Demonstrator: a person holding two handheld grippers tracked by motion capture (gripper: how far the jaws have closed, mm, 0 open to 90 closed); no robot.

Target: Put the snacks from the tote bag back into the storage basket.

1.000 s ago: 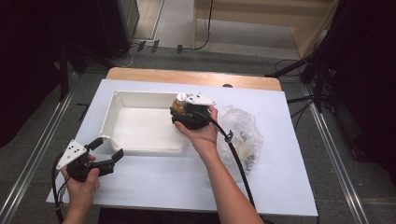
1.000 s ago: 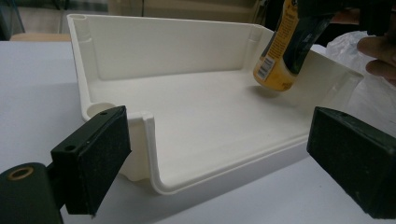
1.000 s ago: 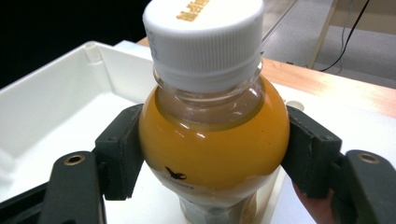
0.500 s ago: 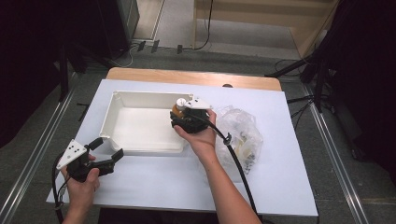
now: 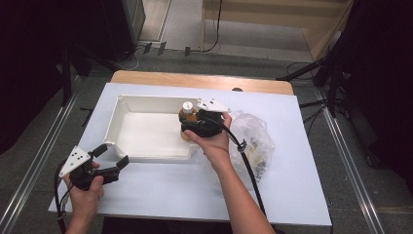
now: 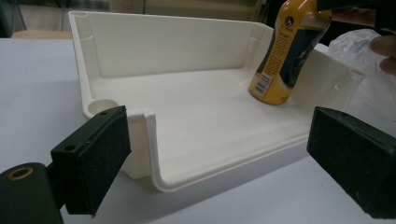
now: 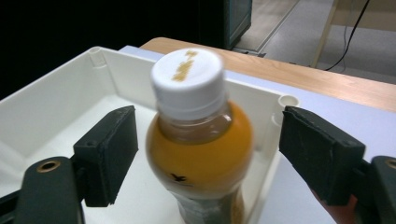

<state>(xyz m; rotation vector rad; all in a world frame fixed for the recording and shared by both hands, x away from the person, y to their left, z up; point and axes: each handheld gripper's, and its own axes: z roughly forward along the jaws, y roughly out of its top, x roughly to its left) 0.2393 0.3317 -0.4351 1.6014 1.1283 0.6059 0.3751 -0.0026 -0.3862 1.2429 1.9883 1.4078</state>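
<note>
Compared with the earlier high view, the right tongs (image 5: 191,127) had eased slightly toward the near side of the tray, and their jaws had just been opening; the small clear plastic bottle of orange drink with a white screw cap (image 7: 198,140) stood between them, with a visible gap between each pad and the bottle. The left tongs (image 5: 111,163) had kept their place at the near left corner of the white rectangular plastic tray (image 5: 126,105), jaws wide and holding nothing, in line with the tray's near wall (image 6: 154,154).

The bottle (image 6: 285,51) stood in the right part of the tray, close to its right wall, leaning a little in the left gripper view, so that it was probably not yet fully settled on its base. To the right of the tray, on the white desk (image 5: 160,190), lay a crumpled clear plastic bag (image 5: 253,139) with further items inside.

Handling: the bottle appeared full, hence moderately heavy for its size and top-heavy while tilted. Its wall was likely smooth and slightly yielding, its label glossy and prone to slip. The best hold would be across the labelled body below the shoulder, with pads square to the sides; the cap and neck offered a narrower, less stable purchase.
</note>
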